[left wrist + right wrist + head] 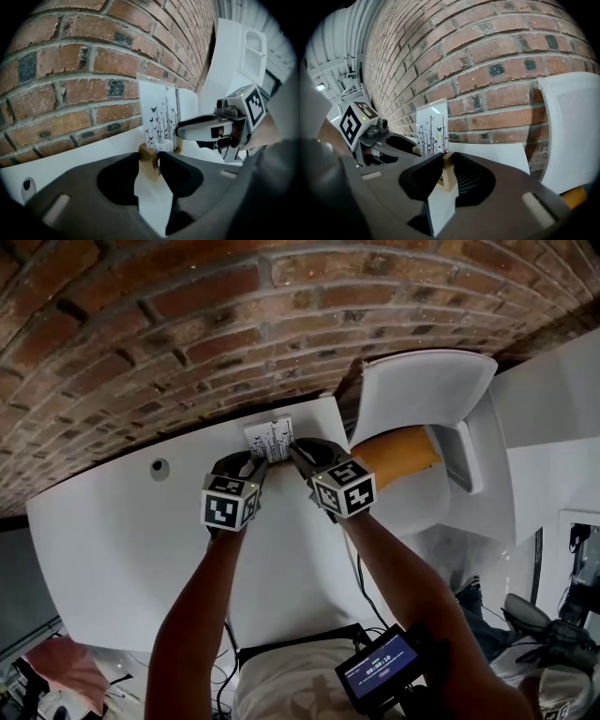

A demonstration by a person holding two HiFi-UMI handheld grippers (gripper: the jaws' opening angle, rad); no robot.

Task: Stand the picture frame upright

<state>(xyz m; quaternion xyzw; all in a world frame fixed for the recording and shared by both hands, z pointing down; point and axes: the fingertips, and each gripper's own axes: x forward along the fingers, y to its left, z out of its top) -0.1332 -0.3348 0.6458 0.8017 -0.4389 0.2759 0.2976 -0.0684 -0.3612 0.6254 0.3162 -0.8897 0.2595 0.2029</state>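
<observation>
The picture frame (270,439) stood upright at upper centre of the head view, on the far edge of the white table (122,540), close to the brick wall (141,324). It was a flat white panel printed with dark stems and butterflies, on pale wooden block feet. The left gripper (251,463) clamped one foot and the right gripper (302,454) the other, each with its jaws pressed on the wood. Right of centre stood a white moulded chair (422,390) with an orange cushion (398,456).

light: even, fairly bright | shadows: faint on white table (122,549) | distortion: fisheye, brick wall (187,324) bows, black corners in gripper views | focus: picture frame (161,117) sharp; left gripper (151,159), right gripper (446,161) soft, dark, lower frame
</observation>
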